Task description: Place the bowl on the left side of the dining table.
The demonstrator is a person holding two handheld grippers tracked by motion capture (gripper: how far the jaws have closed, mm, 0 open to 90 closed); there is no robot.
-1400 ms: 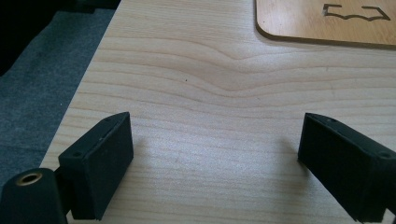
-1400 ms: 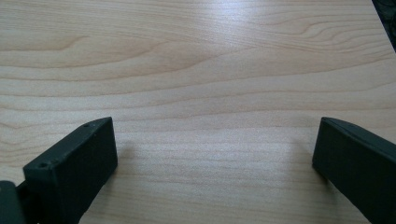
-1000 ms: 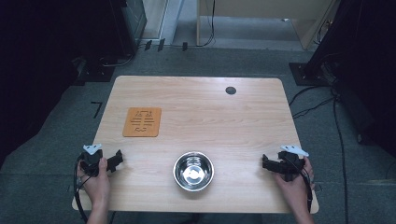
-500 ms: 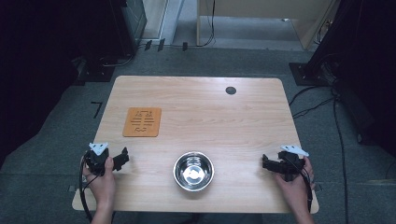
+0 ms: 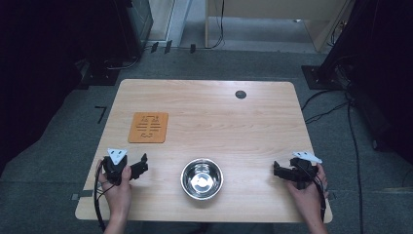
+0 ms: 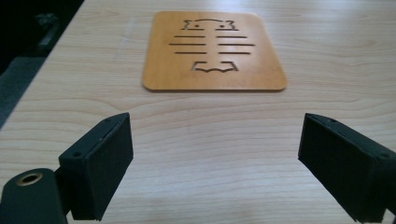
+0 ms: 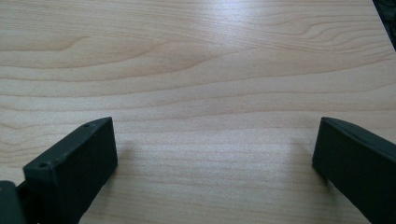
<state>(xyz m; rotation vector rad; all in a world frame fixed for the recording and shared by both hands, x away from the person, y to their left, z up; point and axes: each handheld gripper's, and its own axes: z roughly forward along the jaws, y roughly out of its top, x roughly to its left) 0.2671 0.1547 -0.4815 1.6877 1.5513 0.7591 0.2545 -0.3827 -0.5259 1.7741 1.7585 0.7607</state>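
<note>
The left gripper (image 5: pixel 139 169) hovered with jaws spread wide and empty, pointing toward the orange trivet (image 5: pixel 148 127) (flat on the table (image 5: pixel 234 122), well apart). The right gripper (image 5: pixel 280 171) was likewise released, the steel bowl (image 5: pixel 202 178) between them.

black tools (image 5: pixel 139 168), grey tri plates, blk cables

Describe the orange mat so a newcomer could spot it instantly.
Start at the light wooden table and look to its left half, beyond the left gripper. The orange mat lies flat there, a thin rounded rectangle. Unlike the shiny steel bowl near the front edge, it has slot cutouts.
</note>
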